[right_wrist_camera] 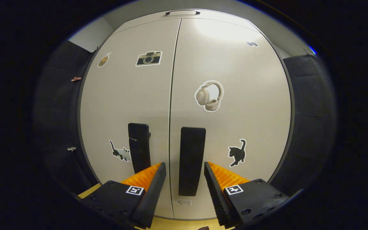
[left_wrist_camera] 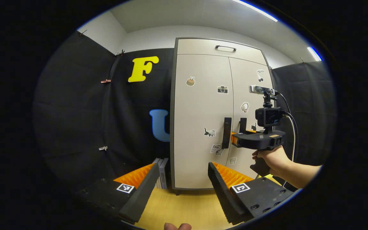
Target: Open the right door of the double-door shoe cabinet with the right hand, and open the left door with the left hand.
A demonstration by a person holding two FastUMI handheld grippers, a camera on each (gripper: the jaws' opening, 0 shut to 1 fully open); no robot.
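Right claw (right_wrist_camera: 182, 179) wide, straddling right door handle (right_wrist_camera: 191, 159), not yet gripping; both shoe cabinet (left_wrist_camera: 203, 121) doors closed. Next: pinch handle, pull. Left claw (left_wrist_camera: 180, 185) wide, well back.

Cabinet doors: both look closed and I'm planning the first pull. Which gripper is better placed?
Right. The right gripper is open with the right door's handle between its fingers. The left gripper is open too, farther from the left door's handle.
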